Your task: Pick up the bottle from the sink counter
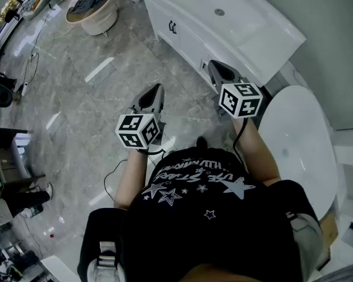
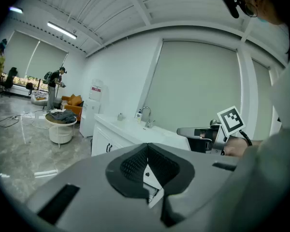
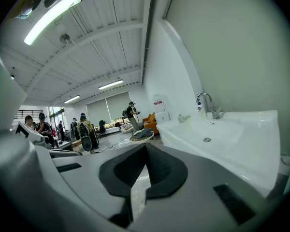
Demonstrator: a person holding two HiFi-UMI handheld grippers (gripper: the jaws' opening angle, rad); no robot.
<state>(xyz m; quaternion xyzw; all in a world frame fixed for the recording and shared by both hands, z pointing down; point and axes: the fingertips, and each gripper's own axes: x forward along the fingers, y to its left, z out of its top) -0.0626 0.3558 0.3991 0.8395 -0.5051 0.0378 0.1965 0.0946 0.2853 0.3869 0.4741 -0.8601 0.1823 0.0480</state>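
Note:
The bottle [image 3: 201,108] is small and white and stands upright beside the faucet [image 3: 207,102] at the back of the white sink counter [image 3: 241,144]. In the left gripper view the bottle [image 2: 138,115] is a tiny shape by the tap, far ahead. The head view cuts it off. Both grippers are held in the air in front of the counter [image 1: 256,37], well short of the bottle. My left gripper [image 2: 147,146] has its tips together with nothing between them. My right gripper [image 3: 145,148] is shut and empty too, pointing along the basin's front. In the head view the left gripper [image 1: 156,90] is over the floor and the right gripper [image 1: 219,68] is near the cabinet front.
A round low table [image 1: 94,10] with cloth on it stands on the marble floor to the far left. A white rounded fixture [image 1: 297,143] sits to my right. Cables [image 1: 115,175] lie on the floor. Several people [image 3: 87,129] stand far off in the room.

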